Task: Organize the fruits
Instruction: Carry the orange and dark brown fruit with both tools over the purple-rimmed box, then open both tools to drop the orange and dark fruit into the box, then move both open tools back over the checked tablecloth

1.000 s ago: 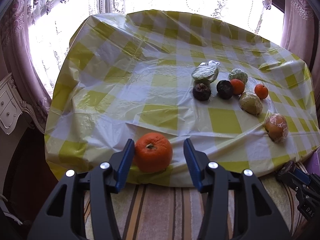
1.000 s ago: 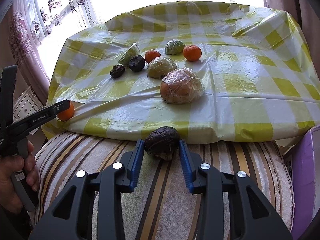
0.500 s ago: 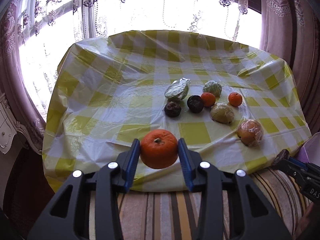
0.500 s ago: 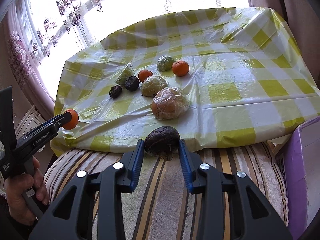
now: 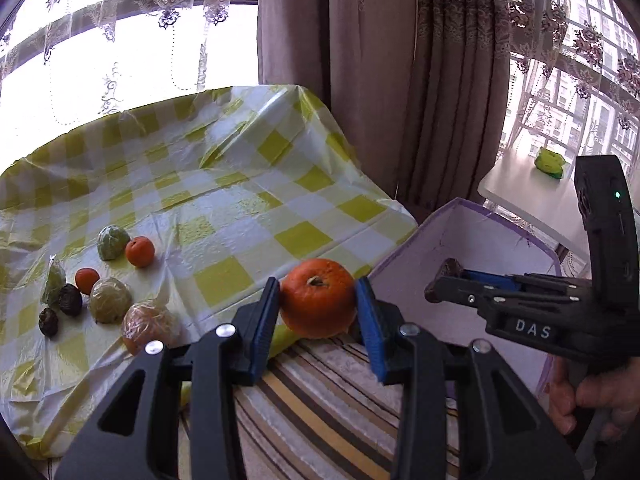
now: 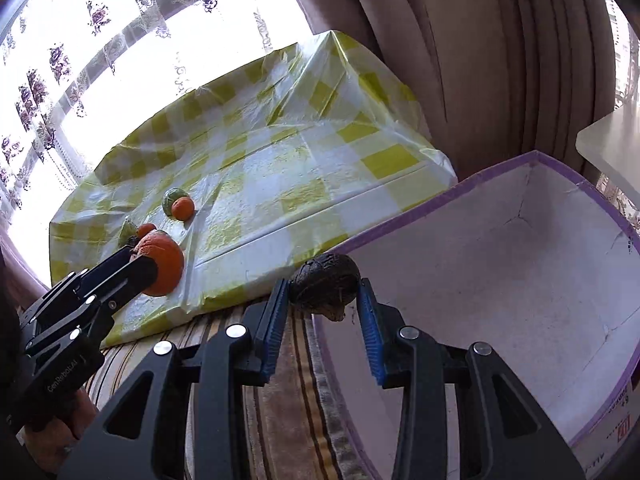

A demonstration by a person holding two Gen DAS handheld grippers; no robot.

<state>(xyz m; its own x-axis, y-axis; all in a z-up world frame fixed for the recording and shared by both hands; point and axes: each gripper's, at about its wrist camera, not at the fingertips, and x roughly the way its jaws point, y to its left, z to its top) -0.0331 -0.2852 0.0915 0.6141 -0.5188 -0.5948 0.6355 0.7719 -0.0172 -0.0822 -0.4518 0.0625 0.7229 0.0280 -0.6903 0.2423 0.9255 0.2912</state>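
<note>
My left gripper (image 5: 317, 300) is shut on a large orange (image 5: 318, 298), held in the air above the striped cushion beside the purple-edged box (image 5: 500, 248). My right gripper (image 6: 324, 292) is shut on a dark wrinkled fruit (image 6: 325, 283), held at the near rim of that box (image 6: 520, 264). In the right wrist view the left gripper (image 6: 148, 268) shows at the left with the orange (image 6: 162, 266). The right gripper (image 5: 444, 280) shows over the box in the left wrist view. Several fruits stay on the yellow checked tablecloth (image 5: 224, 200), among them a wrapped orange fruit (image 5: 148, 326) and a small orange (image 5: 140, 251).
A striped cushion (image 5: 320, 408) runs along the table's front edge. Brown curtains (image 5: 400, 80) hang behind the table and box. A white side table (image 5: 520, 192) with a green object (image 5: 551, 163) stands at the right. A hand (image 5: 588, 396) grips the right tool.
Both grippers swung right, away from the table and towards the purple-edged box. The left gripper closed on the orange and lifted it. The right gripper kept its hold on the dark fruit.
</note>
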